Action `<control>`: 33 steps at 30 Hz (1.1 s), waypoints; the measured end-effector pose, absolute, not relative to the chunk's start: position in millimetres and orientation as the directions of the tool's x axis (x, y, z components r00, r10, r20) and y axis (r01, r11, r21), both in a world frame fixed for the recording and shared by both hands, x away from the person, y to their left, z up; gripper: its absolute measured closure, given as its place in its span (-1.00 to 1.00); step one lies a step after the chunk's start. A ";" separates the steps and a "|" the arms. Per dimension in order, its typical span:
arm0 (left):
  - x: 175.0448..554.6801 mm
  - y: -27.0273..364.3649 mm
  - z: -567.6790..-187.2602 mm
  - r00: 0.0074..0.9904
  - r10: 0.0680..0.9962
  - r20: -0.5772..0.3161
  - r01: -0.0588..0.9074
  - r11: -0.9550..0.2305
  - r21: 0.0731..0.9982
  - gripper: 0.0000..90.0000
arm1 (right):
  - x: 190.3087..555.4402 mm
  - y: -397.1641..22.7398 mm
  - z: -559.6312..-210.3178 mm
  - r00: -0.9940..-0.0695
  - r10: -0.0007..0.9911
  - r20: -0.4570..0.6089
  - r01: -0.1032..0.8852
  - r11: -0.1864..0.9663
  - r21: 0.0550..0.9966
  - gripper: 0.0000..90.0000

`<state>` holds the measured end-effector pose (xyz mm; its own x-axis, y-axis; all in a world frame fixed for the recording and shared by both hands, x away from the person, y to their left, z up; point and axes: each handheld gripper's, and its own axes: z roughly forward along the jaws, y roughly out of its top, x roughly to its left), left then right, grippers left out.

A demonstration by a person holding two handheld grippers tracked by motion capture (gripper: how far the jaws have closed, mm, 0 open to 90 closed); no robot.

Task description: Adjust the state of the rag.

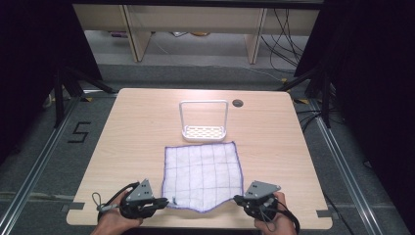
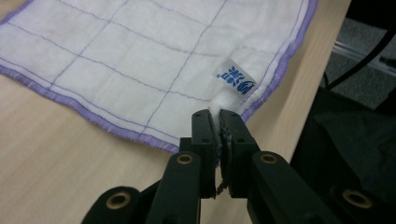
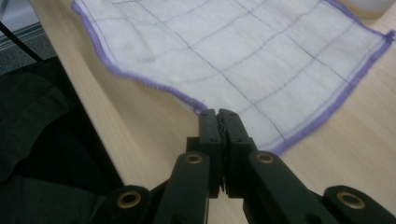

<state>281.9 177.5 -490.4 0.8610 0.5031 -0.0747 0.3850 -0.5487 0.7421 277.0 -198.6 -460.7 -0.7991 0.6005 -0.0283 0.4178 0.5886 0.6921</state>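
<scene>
On our left, the left gripper (image 1: 165, 200) has its jaws pinched tight on the near left corner of the cloth (image 1: 203, 174), just below its small printed label (image 2: 235, 77). The cloth lies spread on the near half of the tabletop (image 1: 132, 132), white with a purple grid and a purple hem. We judge it light, thin and limp: it will sag between our two holds and drape wherever it lands, so the corners are the right places to grip. On the right, the right gripper (image 1: 237, 199) is clamped on the near right corner. Beyond the cloth stands a white rack (image 1: 204, 123) with a tall hoop. The tabletop is pale smooth wood; around it are dark curtains, a grey floor and loose cables.
</scene>
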 end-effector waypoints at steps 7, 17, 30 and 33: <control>271.2 172.0 -500.6 0.894 0.446 -0.051 0.358 -0.639 0.681 0.87 | 255.9 -212.2 -477.7 -0.788 0.616 0.012 0.472 0.590 0.655 0.98; 276.4 179.3 -504.0 0.856 0.503 -0.115 0.434 -0.582 0.688 0.54 | 257.5 -213.1 -474.3 -0.746 0.661 0.079 0.524 0.509 0.682 0.17; 343.9 207.9 -479.5 0.720 0.674 -0.166 0.527 -0.376 0.762 -0.07 | 332.3 -214.4 -450.6 -0.652 0.757 0.050 0.525 0.403 0.749 0.03; 364.2 211.0 -477.2 0.712 0.690 -0.130 0.522 -0.396 0.755 -0.10 | 348.8 -212.0 -449.2 -0.666 0.746 0.010 0.489 0.427 0.760 0.03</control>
<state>364.2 211.0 -477.2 0.7117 0.6904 -0.1300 0.5221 -0.3960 0.7554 348.8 -212.0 -449.2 -0.6664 0.7456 0.0100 0.4894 0.4272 0.7603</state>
